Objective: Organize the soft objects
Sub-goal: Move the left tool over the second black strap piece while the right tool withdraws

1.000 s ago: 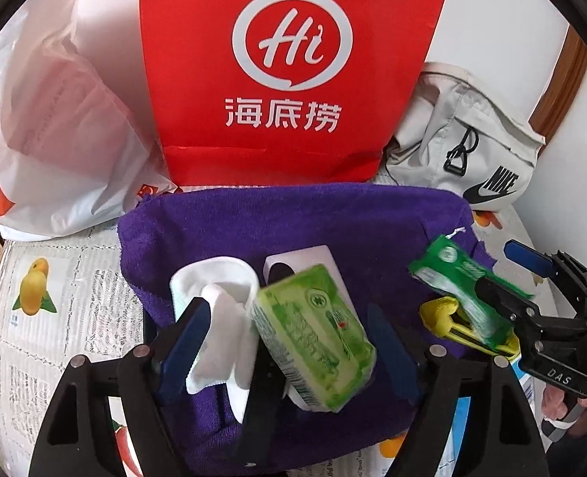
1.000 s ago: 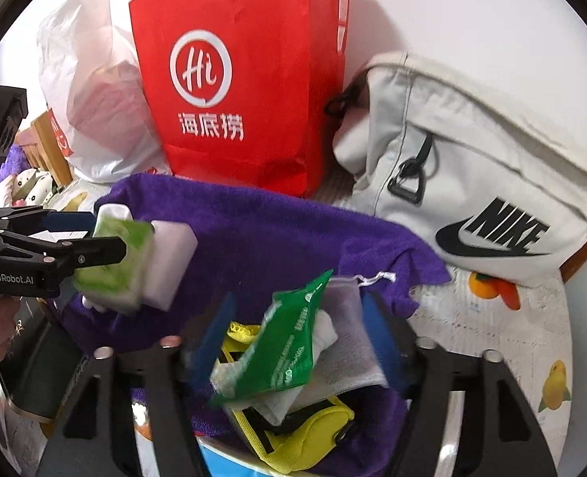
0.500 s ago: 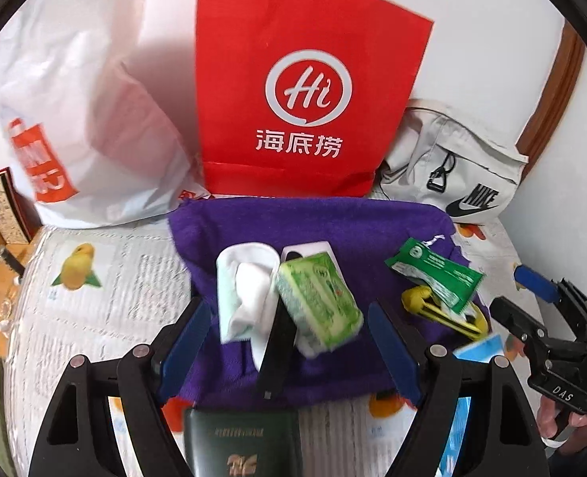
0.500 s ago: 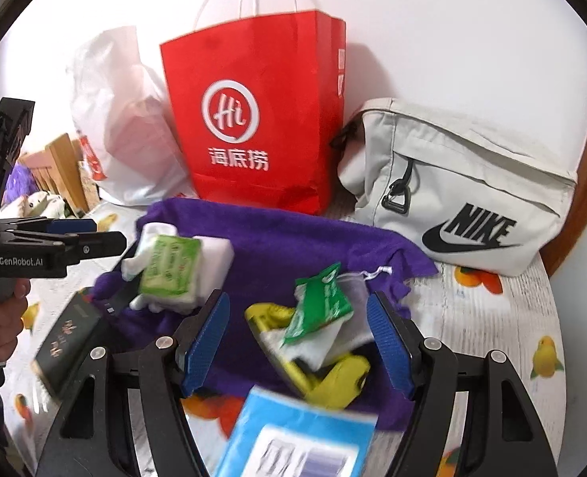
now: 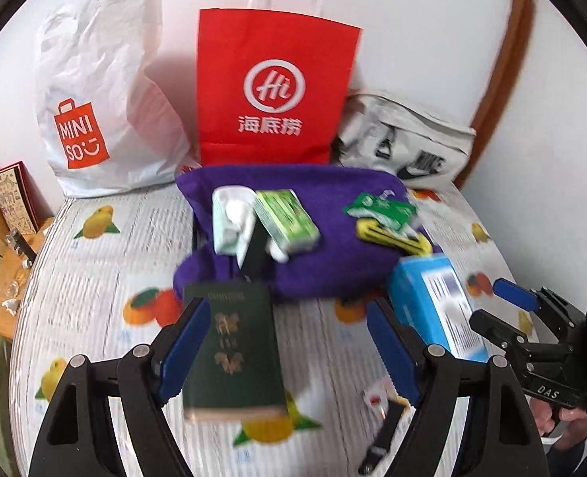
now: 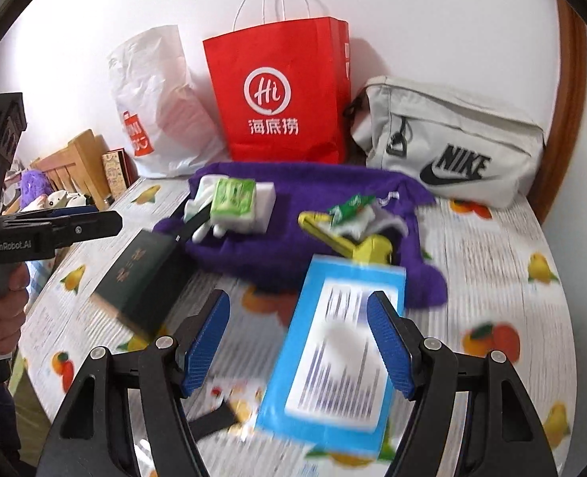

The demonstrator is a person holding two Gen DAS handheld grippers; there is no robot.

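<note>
The left gripper (image 5: 289,348) hangs low over the fruit-print tablecloth (image 5: 94,298), fingers pointing toward the wall, its jaws spread wide and holding nothing. A dark green booklet (image 5: 234,349) lies on the cloth between its 2 blue pads, long axis running along the fingers. The right gripper (image 6: 299,344) is posed the same way on the right side, jaws wide apart and empty, with a light blue packet (image 6: 333,349) flat beneath it, long axis tilted slightly right of the fingers.

The purple towel (image 5: 325,262) lies crumpled farther back, its long side parallel to the wall. On its left part sit a green tissue pack (image 5: 285,220) and white cloth (image 5: 230,218); on its right part, a green sachet (image 5: 381,208) over a yellow item (image 5: 389,234), touching.

Behind the towel stand a white MINISO bag (image 5: 94,99), a red paper bag (image 5: 273,87) and a grey Nike pouch (image 6: 452,143), all close against the wall.
</note>
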